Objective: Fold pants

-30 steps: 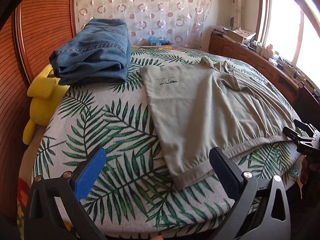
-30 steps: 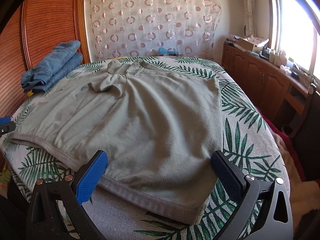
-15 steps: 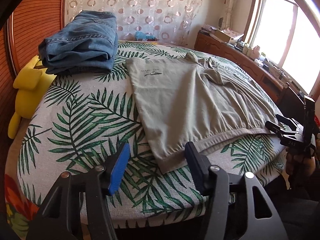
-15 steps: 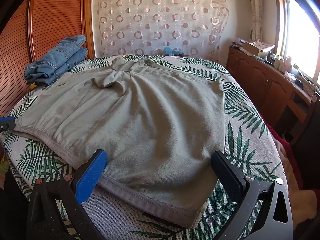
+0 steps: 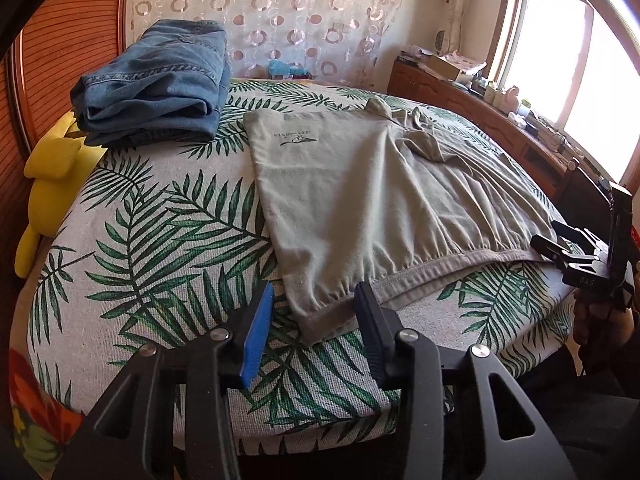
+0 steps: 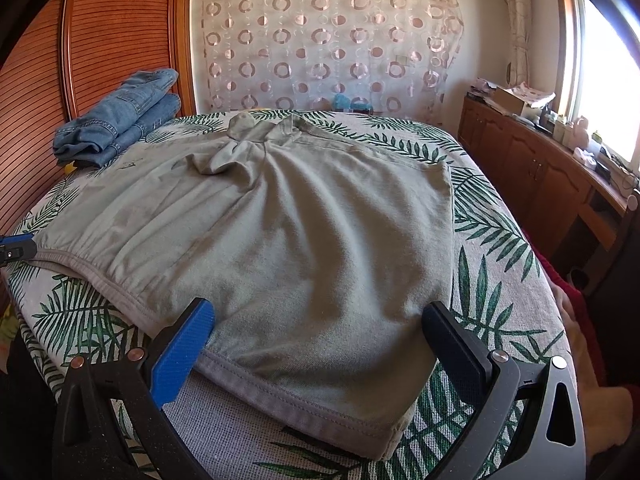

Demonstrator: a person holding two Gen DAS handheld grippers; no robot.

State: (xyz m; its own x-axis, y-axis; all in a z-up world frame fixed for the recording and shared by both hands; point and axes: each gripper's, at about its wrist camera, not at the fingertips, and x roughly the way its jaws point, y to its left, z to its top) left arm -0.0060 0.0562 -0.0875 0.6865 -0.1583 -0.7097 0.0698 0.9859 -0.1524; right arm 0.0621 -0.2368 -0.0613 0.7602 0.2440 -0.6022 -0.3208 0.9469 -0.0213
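At bed [image 5: 160, 240] edge: both grippers' jaws apart, left gripper [image 5: 316, 322] straddling pants [image 5: 360, 200] waistband corner, right gripper [image 6: 320, 340] too (pre-grasp). Next: clamp, lift.

- Folded blue jeans [image 5: 154, 84] lie far left on the palm-leaf bedspread [image 5: 160, 232].
- A yellow plush toy [image 5: 52, 168] sits left.
- A wooden cabinet [image 6: 532, 172] stands right.
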